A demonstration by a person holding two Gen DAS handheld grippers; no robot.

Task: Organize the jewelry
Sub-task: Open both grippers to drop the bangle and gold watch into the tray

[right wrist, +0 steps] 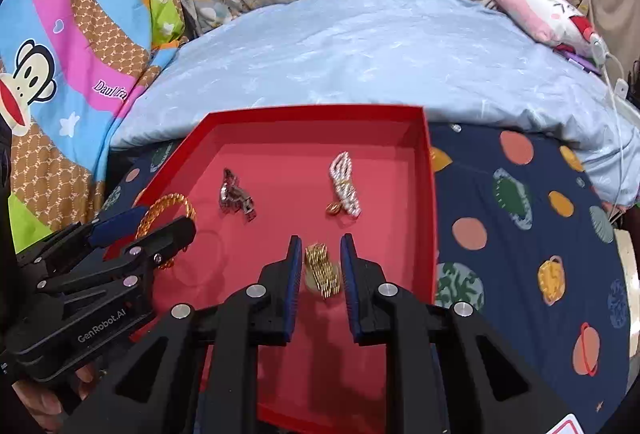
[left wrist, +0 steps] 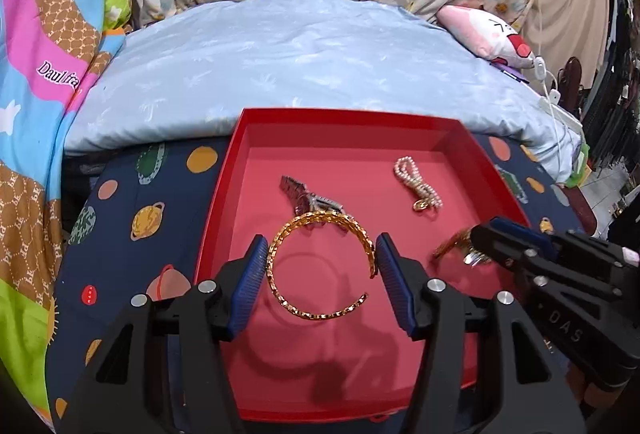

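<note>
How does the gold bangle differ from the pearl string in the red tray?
The gold bangle is one stiff open ring; the pearl string is limp, bunched white beads. The bangle sits between the left tongs; the string lies free, farther back. Both are over the red tray.

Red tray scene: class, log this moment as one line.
left gripper: holds gold bangle | right gripper: holds gold watch | both above red tray | silver watch, pearl bracelet: in tray

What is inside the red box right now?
Red box: silver watch, pearl bracelet, gold bangle between the left claw's pads, and a gold piece in the right claw. Near floor is covered.
</note>
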